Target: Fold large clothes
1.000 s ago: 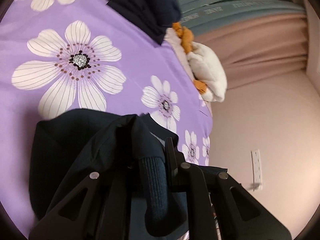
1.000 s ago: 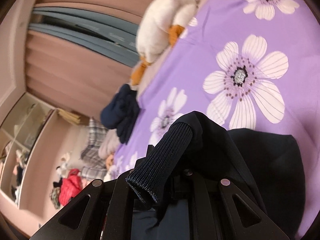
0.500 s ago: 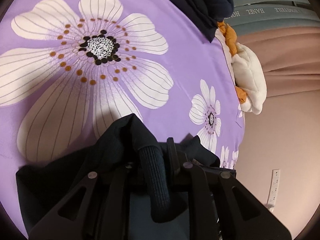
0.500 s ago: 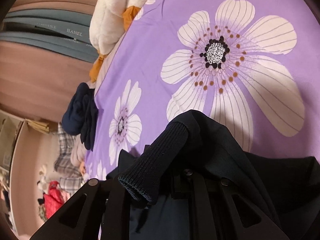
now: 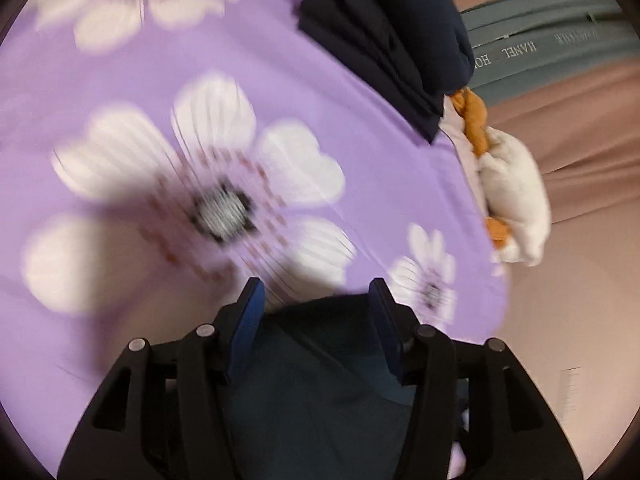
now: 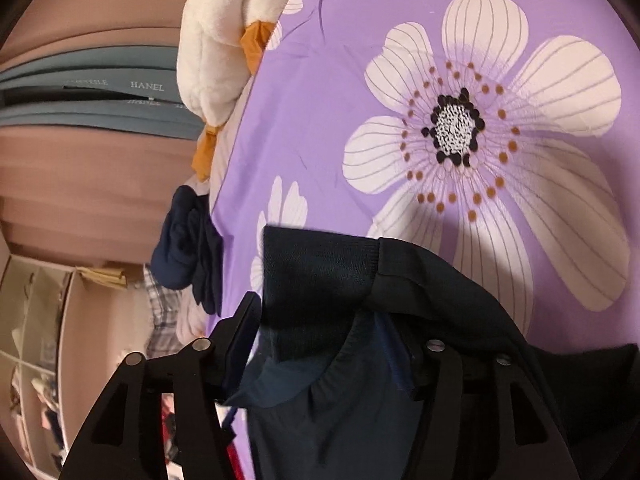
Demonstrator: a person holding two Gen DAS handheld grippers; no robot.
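Observation:
A dark navy garment (image 5: 320, 380) lies on the purple flowered bedsheet (image 5: 120, 80) beneath my left gripper (image 5: 316, 300), which is open with nothing between its blue pads; this view is blurred. In the right wrist view the same garment (image 6: 460, 320) lies on the sheet (image 6: 320, 100), its ribbed cuff (image 6: 316, 268) lying loose between the spread fingers of my open right gripper (image 6: 320, 320). The right finger is partly hidden by the cloth.
A folded navy pile (image 5: 392, 36) lies at the far edge of the bed, also in the right wrist view (image 6: 188, 248). A white and orange plush toy (image 5: 512, 192) sits beside it. Pink curtains (image 5: 580, 140) hang behind. Shelves (image 6: 32, 340) stand at left.
Both grippers opened and let go of the navy garment's ribbed cuffs. The cloth dropped onto the sheet. The left gripper is moving, blurring its view.

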